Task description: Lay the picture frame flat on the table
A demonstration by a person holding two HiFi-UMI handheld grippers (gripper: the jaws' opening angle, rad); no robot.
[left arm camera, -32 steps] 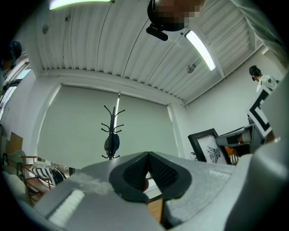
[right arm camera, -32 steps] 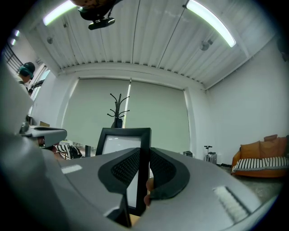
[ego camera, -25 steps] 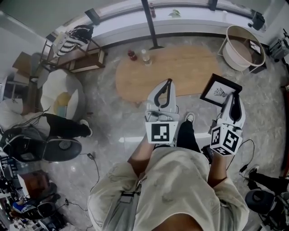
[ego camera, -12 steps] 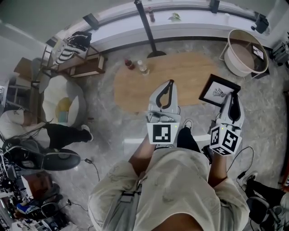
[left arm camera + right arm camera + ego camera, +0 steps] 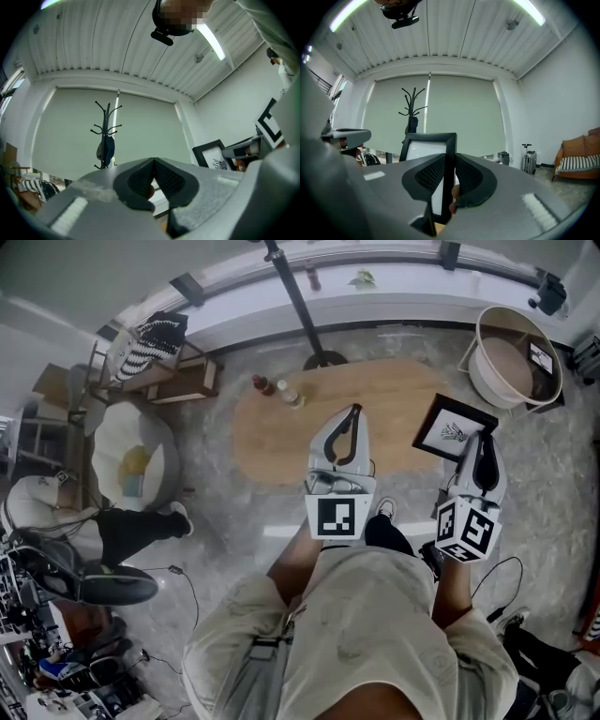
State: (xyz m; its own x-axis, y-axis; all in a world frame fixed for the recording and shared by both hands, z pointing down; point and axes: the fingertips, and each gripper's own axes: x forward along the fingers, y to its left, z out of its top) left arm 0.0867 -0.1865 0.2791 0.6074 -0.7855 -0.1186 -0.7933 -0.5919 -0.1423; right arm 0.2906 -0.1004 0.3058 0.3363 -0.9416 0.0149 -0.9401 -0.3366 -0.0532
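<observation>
Wooden table (image 5: 281,423) had drawn closer over the last second as the person advanced. The picture frame (image 5: 456,427) stayed at 2 o'clock, aloft by the table's right end, clamped edgewise in the right gripper (image 5: 485,439) fingers. The left gripper (image 5: 351,412) fingers were clenched, empty. Laying-down had not begun.
</observation>
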